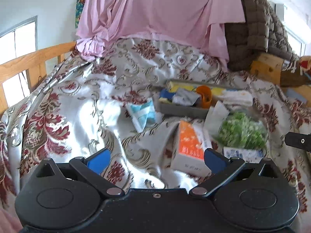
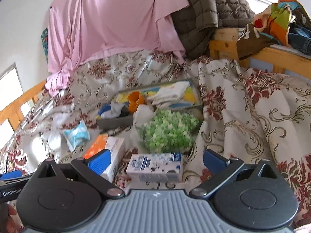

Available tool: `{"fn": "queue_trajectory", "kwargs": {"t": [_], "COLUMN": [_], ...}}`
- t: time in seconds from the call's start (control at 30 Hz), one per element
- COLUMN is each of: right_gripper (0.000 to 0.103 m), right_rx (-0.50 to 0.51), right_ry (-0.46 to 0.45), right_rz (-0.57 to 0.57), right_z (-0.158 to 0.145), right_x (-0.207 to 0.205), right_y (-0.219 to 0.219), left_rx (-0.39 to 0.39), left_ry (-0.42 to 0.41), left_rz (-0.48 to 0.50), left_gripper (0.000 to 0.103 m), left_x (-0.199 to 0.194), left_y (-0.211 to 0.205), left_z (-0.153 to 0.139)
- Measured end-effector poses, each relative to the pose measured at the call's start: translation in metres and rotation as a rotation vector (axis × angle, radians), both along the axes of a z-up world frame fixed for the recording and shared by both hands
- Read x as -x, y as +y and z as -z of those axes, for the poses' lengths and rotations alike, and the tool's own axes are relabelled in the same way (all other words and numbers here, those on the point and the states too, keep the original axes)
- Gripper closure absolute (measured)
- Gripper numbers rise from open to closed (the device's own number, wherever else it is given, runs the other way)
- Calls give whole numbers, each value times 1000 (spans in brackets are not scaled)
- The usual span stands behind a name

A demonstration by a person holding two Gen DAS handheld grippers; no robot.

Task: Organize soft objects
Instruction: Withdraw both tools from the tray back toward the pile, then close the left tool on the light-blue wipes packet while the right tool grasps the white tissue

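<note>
A grey tray (image 1: 182,111) (image 2: 112,122) on the floral bedspread holds a white folded cloth (image 1: 238,98) (image 2: 169,93), an orange cup (image 1: 204,95) (image 2: 136,100), yellow sponges and blue-grey cloths. A blue-white tissue pack (image 1: 142,114) (image 2: 76,136) lies left of it. An orange-white tissue box (image 1: 189,147) (image 2: 106,146), a green-white bag (image 1: 242,132) (image 2: 171,131) and a blue-white carton (image 2: 155,167) lie in front. My left gripper (image 1: 156,158) is open and empty above the bedspread, near the orange box. My right gripper (image 2: 156,159) is open and empty over the carton.
A pink sheet (image 1: 155,9) (image 2: 108,19) and a brown quilted blanket (image 1: 256,29) (image 2: 210,9) hang at the back. Wooden bed rails stand at left (image 1: 29,64) and right (image 2: 262,52). Colourful clothes (image 2: 281,19) lie on the right ledge.
</note>
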State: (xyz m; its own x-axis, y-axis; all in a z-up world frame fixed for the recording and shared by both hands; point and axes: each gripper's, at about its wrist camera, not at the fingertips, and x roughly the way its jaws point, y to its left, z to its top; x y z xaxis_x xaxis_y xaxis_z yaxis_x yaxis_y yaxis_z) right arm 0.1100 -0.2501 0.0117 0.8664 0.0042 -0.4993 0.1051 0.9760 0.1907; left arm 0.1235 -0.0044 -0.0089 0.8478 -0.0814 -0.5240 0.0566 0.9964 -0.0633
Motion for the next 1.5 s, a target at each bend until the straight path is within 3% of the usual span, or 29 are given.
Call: {"fn": "queue_trajectory", "kwargs": {"t": [0.27, 1.0, 1.33, 1.5], "right_gripper": [0, 0, 0, 0], "right_rx": [14, 16, -15, 49], "right_ry": [50, 155, 117, 88], "right_rz": [-52, -122, -166, -209], "right_z": [4, 15, 16, 18], "right_x": [-2, -20, -30, -45], "right_y": [11, 26, 29, 39], "left_rx": [-85, -35, -41, -57], "left_ry": [78, 144, 135, 142], "left_rz": [-19, -102, -131, -124], "left_gripper": [1, 1, 1, 1], "left_x": [1, -14, -23, -39], "left_y": [0, 9, 10, 12], "left_z": [7, 17, 18, 15]}}
